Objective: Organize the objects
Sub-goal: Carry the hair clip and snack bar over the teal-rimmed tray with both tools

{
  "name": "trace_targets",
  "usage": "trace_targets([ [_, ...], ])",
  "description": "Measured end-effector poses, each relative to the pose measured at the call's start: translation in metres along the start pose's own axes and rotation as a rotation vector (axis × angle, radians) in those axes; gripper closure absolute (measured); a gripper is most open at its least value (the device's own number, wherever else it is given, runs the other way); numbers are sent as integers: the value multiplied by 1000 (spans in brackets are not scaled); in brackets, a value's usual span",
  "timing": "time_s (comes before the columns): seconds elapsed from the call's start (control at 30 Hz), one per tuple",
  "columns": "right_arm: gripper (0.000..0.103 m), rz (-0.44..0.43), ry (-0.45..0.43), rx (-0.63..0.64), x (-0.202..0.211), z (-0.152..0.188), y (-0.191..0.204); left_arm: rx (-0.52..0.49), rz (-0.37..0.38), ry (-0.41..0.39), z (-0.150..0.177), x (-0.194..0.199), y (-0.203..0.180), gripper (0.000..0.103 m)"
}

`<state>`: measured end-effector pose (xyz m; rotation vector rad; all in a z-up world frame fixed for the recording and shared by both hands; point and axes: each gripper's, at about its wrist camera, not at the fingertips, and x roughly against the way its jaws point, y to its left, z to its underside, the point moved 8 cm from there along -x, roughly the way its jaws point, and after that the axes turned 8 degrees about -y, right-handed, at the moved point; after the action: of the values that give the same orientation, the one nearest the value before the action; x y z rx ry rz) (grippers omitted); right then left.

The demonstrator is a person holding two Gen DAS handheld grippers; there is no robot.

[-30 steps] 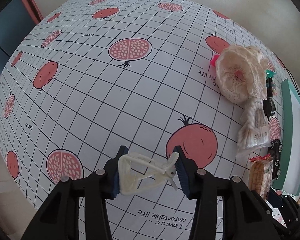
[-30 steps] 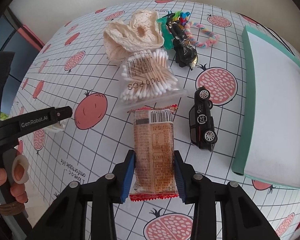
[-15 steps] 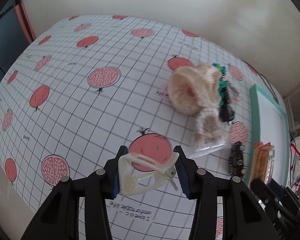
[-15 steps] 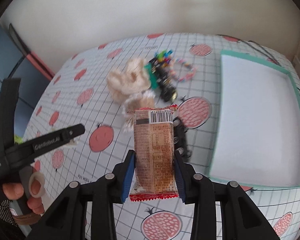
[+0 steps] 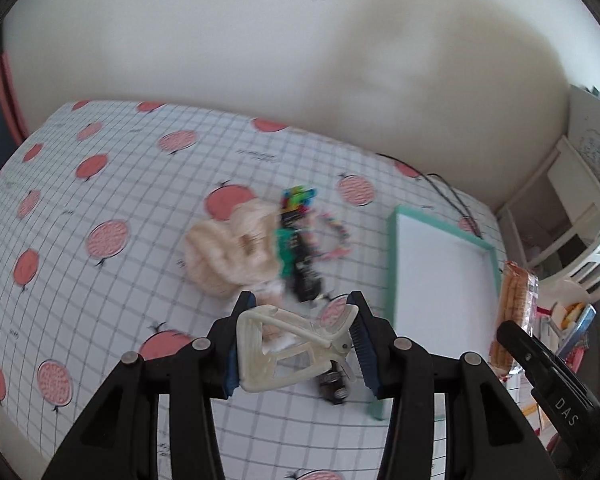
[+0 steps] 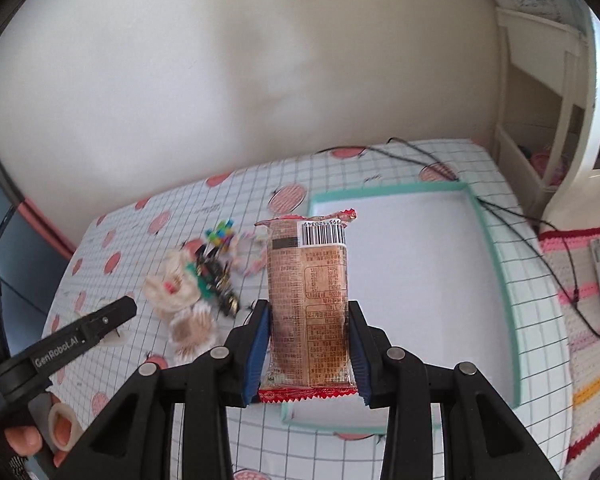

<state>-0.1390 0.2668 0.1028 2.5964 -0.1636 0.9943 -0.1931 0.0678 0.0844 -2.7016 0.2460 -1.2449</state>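
Observation:
My left gripper [image 5: 296, 344] is shut on a translucent cream hair claw clip [image 5: 292, 346], held high above the table. My right gripper [image 6: 306, 344] is shut on a brown snack packet [image 6: 310, 300] with a barcode, raised over the near edge of the teal-rimmed white tray [image 6: 496, 264]. The same snack packet [image 5: 514, 312] shows at the right of the left wrist view, beside the tray [image 5: 392, 264]. On the pomegranate tablecloth lies a blurred pile: a cream crocheted piece [image 5: 228, 252], a cotton-swab pack [image 6: 190, 328], a black toy car [image 5: 332, 388], a colourful keyring cluster [image 5: 298, 200].
A black cable [image 6: 500, 208] runs across the table's far right corner and over the tray rim. White shelving [image 6: 540, 120] stands to the right, with a striped knitted mat [image 6: 580, 320] beside the table. A hand [image 6: 32, 436] holds the left gripper's handle. The wall is close behind.
Both grippers have risen well above the table and tilted up, so the wall fills more of each view. The right gripper has carried the snack packet over toward the tray.

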Motion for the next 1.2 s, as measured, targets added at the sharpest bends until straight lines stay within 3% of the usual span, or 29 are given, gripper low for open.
trace_targets([
  [0.27,64,35,-36,-104,-25,-36,-41,-62,75,-13,-18,-29,-65,55],
  [0.6,64,88,14,-124,-80,-38,-90,-105,151,36,-9,-93,-121,55],
  [0.83,64,140,82,-115,-115,-26,-123,-134,169,77,7,-132,-141,55],
  [1.2,64,175,151,-109,-146,-8,-142,-174,128,104,22,-170,-150,54],
])
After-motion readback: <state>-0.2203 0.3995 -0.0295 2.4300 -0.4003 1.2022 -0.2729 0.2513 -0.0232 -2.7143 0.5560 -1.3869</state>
